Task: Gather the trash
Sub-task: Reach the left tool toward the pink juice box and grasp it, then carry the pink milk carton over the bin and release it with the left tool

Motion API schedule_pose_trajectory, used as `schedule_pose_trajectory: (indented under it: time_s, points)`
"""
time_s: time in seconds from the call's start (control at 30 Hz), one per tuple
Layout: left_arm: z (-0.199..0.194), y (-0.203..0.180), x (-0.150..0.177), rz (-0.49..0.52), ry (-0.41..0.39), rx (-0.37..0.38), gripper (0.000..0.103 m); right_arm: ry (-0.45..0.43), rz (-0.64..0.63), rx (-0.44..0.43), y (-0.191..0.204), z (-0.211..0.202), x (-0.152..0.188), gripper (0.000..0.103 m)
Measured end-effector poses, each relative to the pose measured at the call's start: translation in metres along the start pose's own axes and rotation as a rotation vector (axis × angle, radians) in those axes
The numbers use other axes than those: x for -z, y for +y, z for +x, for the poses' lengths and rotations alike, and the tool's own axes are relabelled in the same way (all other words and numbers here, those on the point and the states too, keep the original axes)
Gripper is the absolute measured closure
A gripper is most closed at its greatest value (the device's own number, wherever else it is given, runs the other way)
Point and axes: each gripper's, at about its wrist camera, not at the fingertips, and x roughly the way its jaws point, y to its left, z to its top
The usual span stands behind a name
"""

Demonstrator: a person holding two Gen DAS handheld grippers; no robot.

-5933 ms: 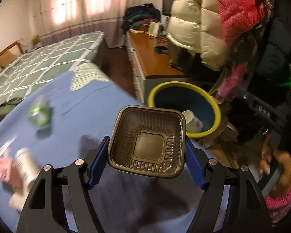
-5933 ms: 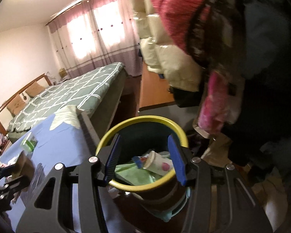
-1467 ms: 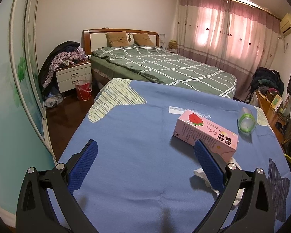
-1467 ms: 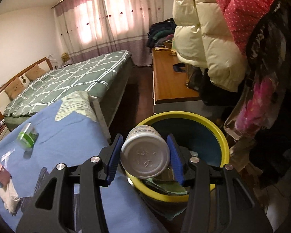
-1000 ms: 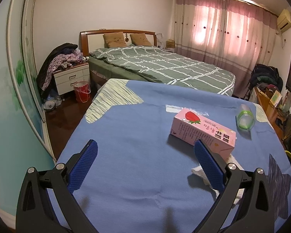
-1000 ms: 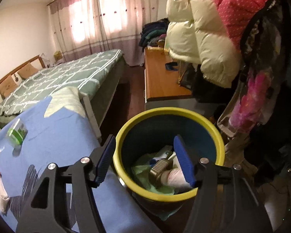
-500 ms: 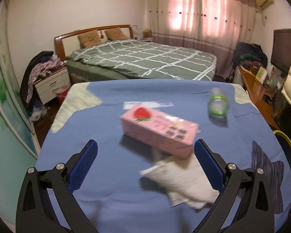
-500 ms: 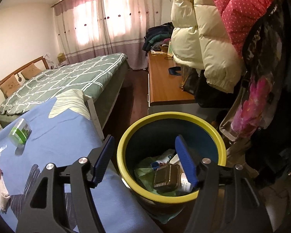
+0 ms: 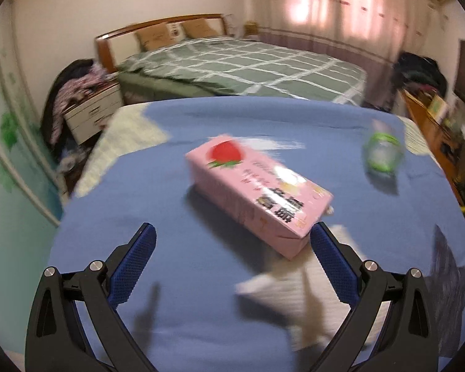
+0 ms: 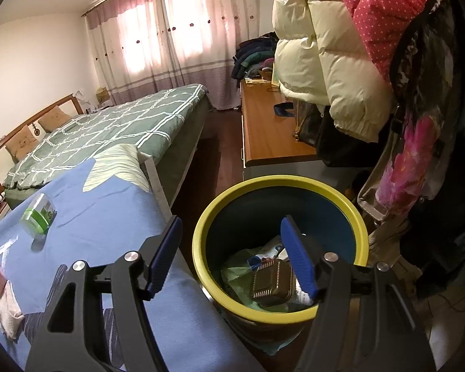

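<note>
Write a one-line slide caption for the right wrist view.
Open right gripper hovers above the yellow-rimmed trash bin beside the blue-covered table.

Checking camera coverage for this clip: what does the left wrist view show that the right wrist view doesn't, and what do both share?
Only the left wrist view shows the pink carton's printed top and the left gripper, open and empty. Only the right wrist view shows the yellow-rimmed bin, the brown tray inside it, and the open right gripper. Both show the blue cloth, the green-banded bottle, the white tissue and the bed.
</note>
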Motion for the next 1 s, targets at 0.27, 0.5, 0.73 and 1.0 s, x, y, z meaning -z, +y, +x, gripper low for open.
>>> schedule_pose_trajectory:
  time_s: [0.27, 0.5, 0.73, 1.0]
  points:
    - [-0.009, 0.079, -0.001, -0.173, 0.012, -0.058, 0.005, 0.004, -0.002, -0.003, 0.002, 0.001, 0.000, 0.039]
    - [0.005, 0.026, -0.035, -0.174, 0.083, 0.056, 0.005, 0.005, -0.004, -0.005, 0.004, 0.001, 0.000, 0.038]
    - [0.052, -0.010, -0.057, -0.196, 0.179, -0.047, 0.005, 0.011, 0.000, -0.026, 0.006, 0.001, 0.000, 0.036]
    - [0.083, -0.009, -0.058, -0.210, 0.259, -0.049, 0.034, 0.024, 0.012, -0.052, 0.002, 0.004, -0.001, 0.036]
